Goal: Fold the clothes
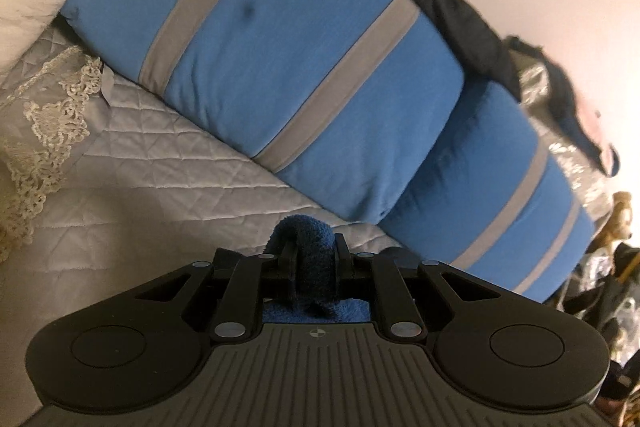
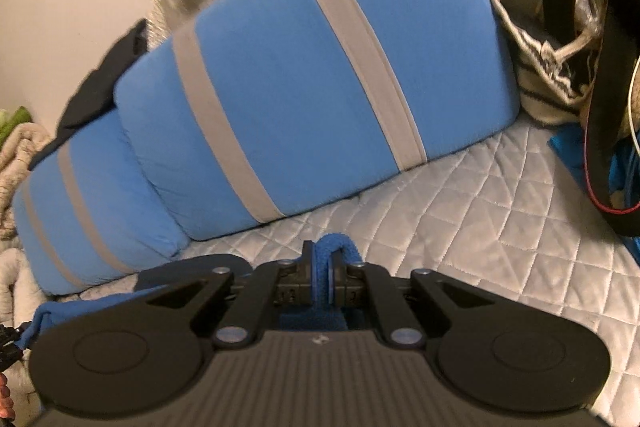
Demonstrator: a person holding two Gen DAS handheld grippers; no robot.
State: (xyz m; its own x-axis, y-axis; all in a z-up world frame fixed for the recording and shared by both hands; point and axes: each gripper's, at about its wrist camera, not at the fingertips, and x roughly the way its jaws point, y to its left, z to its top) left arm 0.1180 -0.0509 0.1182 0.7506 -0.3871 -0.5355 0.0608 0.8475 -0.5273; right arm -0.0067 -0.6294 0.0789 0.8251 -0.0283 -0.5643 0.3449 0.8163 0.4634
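A: Where's the blue towel (image 1: 308, 247)?
B: Pinched in both: left tool (image 1: 312, 259) clamps a thick fold, right tool (image 2: 322, 275) clamps another edge, above the quilted bed (image 2: 480, 227).

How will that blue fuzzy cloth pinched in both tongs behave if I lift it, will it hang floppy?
Probably floppy: the blue fuzzy cloth bunches into a soft loop between the left tongs. Likely light, since the right tongs carry it by a thin pinched fold. Its nap looks grippy, so slipping seems unlikely.
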